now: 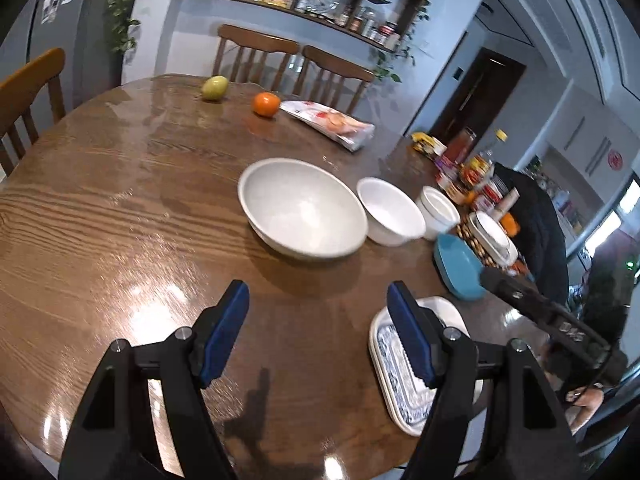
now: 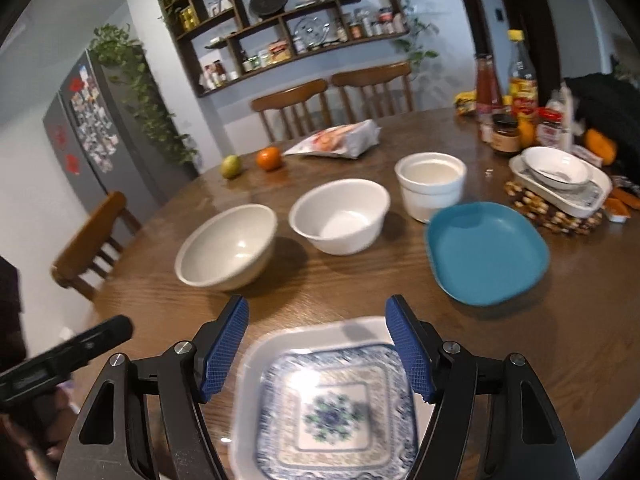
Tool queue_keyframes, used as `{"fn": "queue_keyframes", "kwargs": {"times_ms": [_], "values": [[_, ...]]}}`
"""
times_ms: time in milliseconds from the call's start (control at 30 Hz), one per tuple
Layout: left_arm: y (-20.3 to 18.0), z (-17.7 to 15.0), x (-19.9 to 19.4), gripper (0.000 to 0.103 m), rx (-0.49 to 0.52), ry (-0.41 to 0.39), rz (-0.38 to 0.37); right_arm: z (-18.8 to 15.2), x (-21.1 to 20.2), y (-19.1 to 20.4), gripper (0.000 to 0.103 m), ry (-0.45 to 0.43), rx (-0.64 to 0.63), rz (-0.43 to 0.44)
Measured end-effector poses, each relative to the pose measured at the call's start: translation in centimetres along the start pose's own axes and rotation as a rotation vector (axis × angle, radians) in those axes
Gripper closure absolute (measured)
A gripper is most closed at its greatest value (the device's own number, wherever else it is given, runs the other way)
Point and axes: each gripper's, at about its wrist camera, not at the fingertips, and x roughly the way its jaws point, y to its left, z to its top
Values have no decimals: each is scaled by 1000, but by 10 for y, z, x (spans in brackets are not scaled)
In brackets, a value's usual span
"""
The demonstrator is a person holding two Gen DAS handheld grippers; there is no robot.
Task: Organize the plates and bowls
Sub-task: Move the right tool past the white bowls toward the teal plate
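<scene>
On the wooden table (image 1: 120, 208), my left gripper (image 1: 316, 288) is open over bare wood with nothing between its blue pads. My right gripper (image 2: 317, 300) is open too. A blue-patterned square plate (image 2: 332, 408) lies below its fingers on a white square plate (image 2: 248, 364), and the pads do not press on it. The same stack (image 1: 394, 360) shows behind my left gripper's right finger. Beyond stand a large grey-white bowl (image 2: 226, 246), a white bowl (image 2: 340, 216), a white ramekin (image 2: 432, 184) and a blue plate (image 2: 486, 252).
A white dish holding a bowl (image 2: 560, 180) sits on a trivet at the right, beside bottles and jars (image 2: 516, 92). An orange (image 2: 269, 159), a green fruit (image 2: 231, 166) and a snack bag (image 2: 340, 140) lie at the far side. Chairs (image 2: 332, 100) ring the table.
</scene>
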Motion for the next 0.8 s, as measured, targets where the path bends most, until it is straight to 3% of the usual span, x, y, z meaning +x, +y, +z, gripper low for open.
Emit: {"fn": "queue_keyframes", "kwargs": {"times_ms": [267, 533, 633, 800], "values": [[15, 45, 6, 33, -49, 42, 27, 49, 10, 5, 31, 115, 57, 111], [32, 74, 42, 34, -76, 116, 63, 72, 72, 21, 31, 317, 94, 158], [39, 75, 65, 44, -78, 167, 101, 74, 100, 26, 31, 364, 103, 152], [51, 77, 96, 51, -84, 230, 109, 70, 144, 36, 33, 423, 62, 99]]}}
